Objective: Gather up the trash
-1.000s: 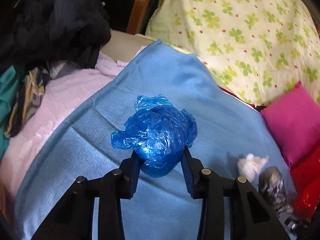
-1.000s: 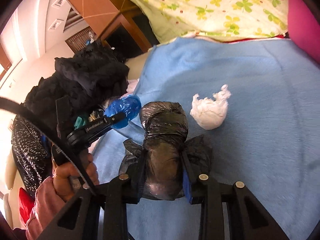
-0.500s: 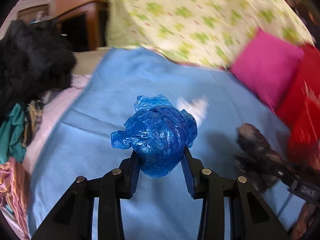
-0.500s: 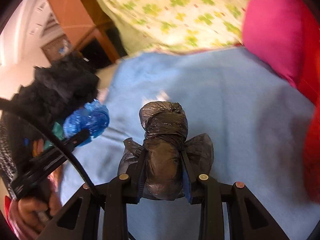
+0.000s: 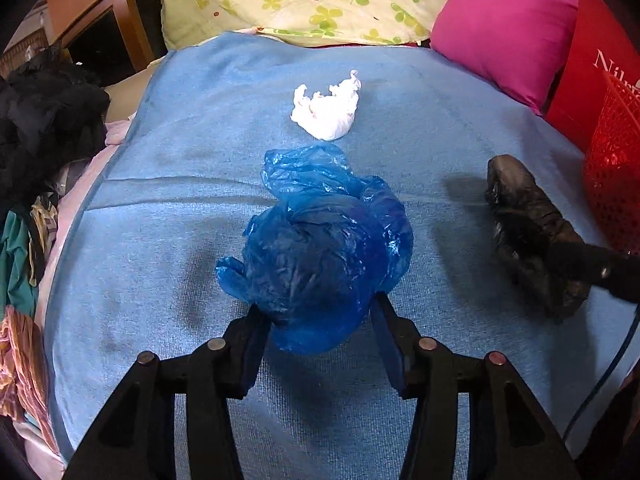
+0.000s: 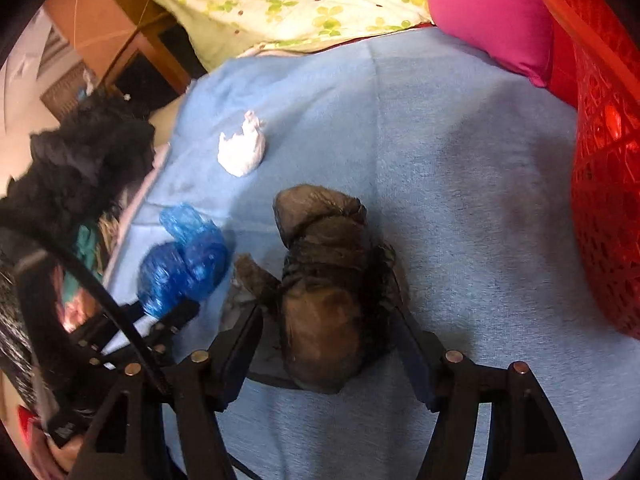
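Two grippers were loaded above the blue blanket (image 5: 168, 160): left gripper (image 5: 316, 312) clamped the crumpled blue plastic bag (image 5: 320, 256), right gripper (image 6: 326, 332) the knotted black plastic bag (image 6: 324, 280). Both judged light, soft, slippery; mid-bulk grip best.

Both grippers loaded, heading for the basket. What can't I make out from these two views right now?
- Inside of the red basket: cut off by the right edge in both views; contents unseen.
- Contents of the blue bag and black bag: hidden by crumpled plastic.
- Left gripper in the right wrist view: motion-blurred.
- Red box lettering: cut off.
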The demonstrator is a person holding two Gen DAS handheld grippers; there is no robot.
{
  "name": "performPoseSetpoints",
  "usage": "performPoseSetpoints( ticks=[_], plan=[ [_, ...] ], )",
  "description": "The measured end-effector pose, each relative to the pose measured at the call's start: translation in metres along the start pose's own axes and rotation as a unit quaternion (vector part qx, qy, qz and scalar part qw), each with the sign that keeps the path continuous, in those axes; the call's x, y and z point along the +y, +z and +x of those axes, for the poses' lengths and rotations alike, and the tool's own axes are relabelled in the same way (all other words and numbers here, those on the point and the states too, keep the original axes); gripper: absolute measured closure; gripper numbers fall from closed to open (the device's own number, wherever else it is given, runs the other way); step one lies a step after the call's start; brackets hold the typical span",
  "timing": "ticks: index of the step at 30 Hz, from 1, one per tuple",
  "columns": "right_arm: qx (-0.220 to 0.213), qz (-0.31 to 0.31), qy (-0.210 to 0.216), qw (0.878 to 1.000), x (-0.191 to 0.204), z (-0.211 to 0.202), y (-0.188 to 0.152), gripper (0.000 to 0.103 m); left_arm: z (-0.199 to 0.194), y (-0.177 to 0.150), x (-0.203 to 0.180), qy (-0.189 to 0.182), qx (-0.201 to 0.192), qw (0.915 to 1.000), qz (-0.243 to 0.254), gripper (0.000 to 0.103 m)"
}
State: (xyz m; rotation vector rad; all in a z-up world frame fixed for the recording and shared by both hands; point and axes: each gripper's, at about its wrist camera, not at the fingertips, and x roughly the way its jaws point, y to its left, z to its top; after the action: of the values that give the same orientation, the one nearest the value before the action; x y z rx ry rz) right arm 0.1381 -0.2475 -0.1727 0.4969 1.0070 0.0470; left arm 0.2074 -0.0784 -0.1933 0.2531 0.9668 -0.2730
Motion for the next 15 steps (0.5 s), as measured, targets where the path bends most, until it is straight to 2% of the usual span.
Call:
performPoseSetpoints(
  ticks=[6, 7, 8, 10, 15],
  plan=[
    [-0.015, 0.016, 0.014, 1.000, 0.004, 0.004, 0.005, 0.034, -0.002, -0.001, -0.005, 0.005, -0.005, 0.9999, 0.008, 0.051],
    [-0.013, 0.015, 0.009, 1.000, 0.005, 0.008, 0.006, 0.038, -0.002, -0.001, -0.005, 0.006, -0.007, 0.9999, 0.009, 0.051],
    [-0.011, 0.014, 0.003, 1.000, 0.006, 0.013, 0.007, 0.050, -0.002, -0.001, -0.006, 0.007, -0.008, 0.9999, 0.010, 0.051],
    [0.001, 0.015, -0.005, 1.000, 0.005, 0.024, 0.007, 0.059, -0.004, -0.002, -0.006, 0.011, -0.012, 0.9998, 0.012, 0.051],
    [-0.013, 0.004, -0.011, 1.000, 0.009, 0.024, 0.006, 0.061, -0.009, 0.000, -0.004, 0.017, -0.030, 0.9993, 0.014, 0.051]
  ],
)
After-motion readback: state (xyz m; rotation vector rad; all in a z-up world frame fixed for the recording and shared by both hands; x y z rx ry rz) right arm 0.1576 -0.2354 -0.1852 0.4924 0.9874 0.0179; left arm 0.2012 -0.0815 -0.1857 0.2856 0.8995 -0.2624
